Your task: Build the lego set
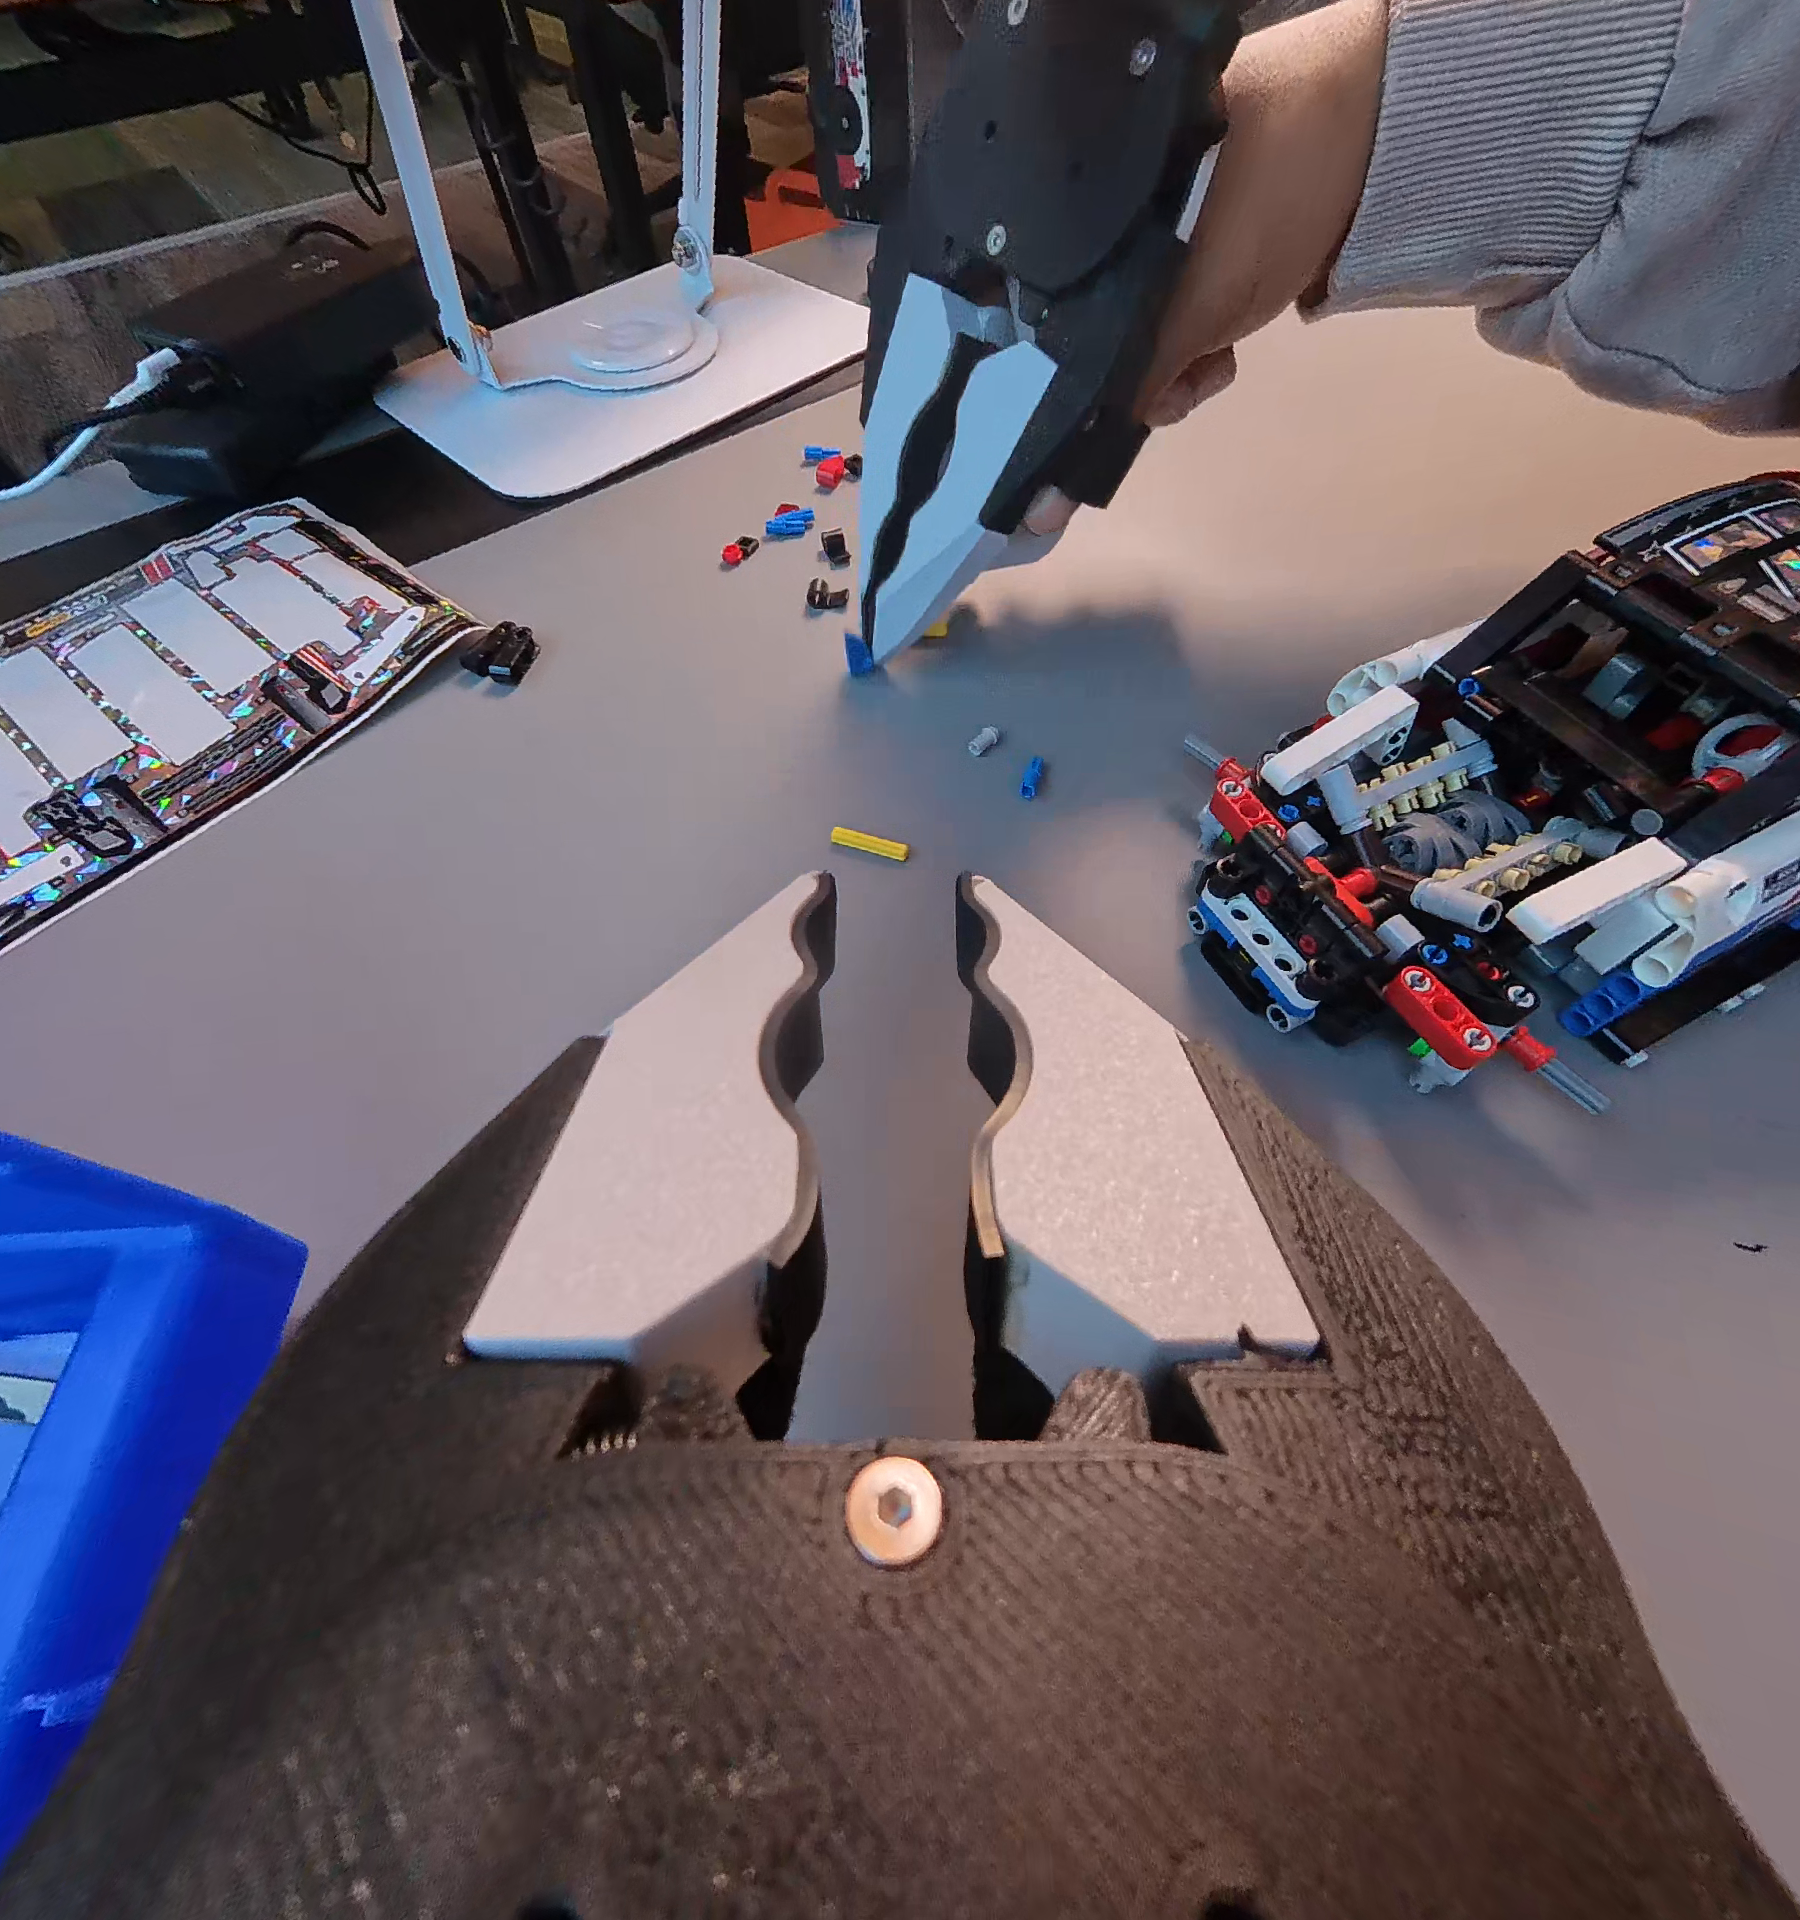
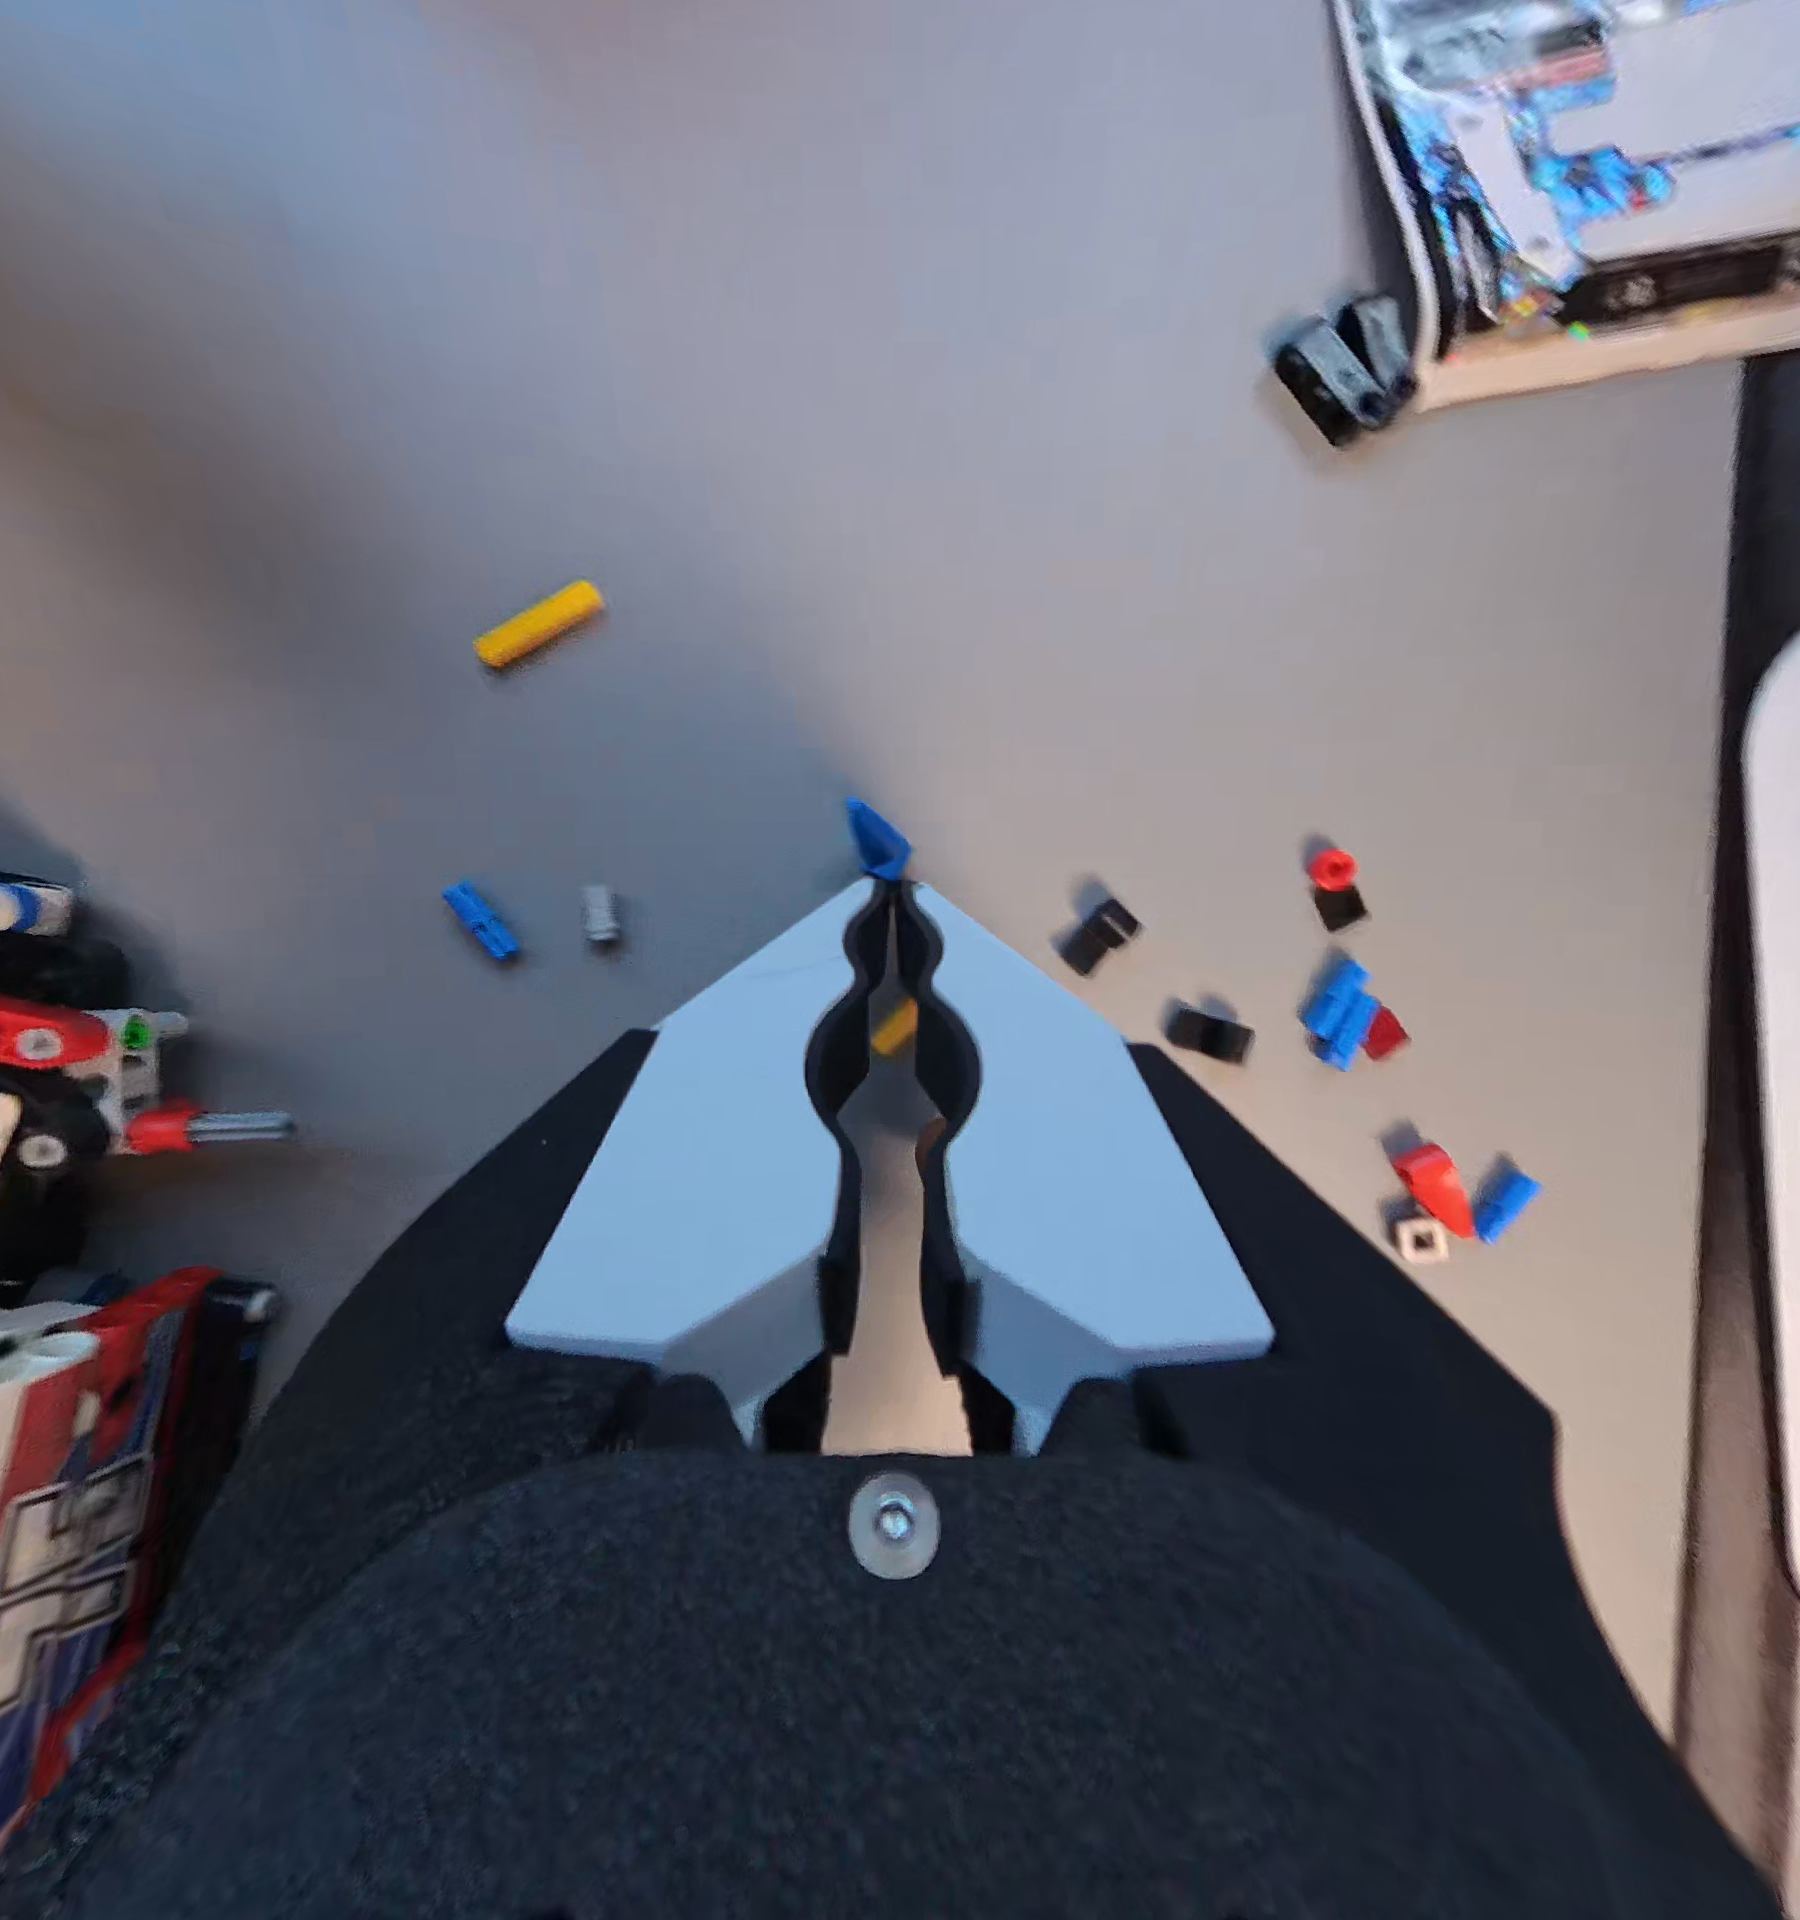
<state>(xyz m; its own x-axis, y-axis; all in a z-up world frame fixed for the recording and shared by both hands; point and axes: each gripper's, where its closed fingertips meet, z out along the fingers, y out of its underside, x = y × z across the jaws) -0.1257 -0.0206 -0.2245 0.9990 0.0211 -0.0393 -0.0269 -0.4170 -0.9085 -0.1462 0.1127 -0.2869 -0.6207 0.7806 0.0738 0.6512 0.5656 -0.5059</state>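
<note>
At right of the left wrist view, on the grey table (image 1: 563,935), lies the partly built lego car (image 1: 1561,831), its long axis running from lower left to upper right of the frame. Upper centre, the right gripper (image 1: 868,652), held by a hand (image 1: 1260,260) in a pale sleeve, points steeply down, its jaws closed to a narrow slit and pinching a small blue piece (image 1: 860,657) by one end at the table surface; whether the piece has left the table cannot be told. Lower centre, the left gripper (image 1: 896,883) is level, jaws parted and empty, just short of a yellow axle (image 1: 870,844) lying crosswise. Judged from this, the car lies to the right of the pinched piece, and the right gripper is nearer it.
</note>
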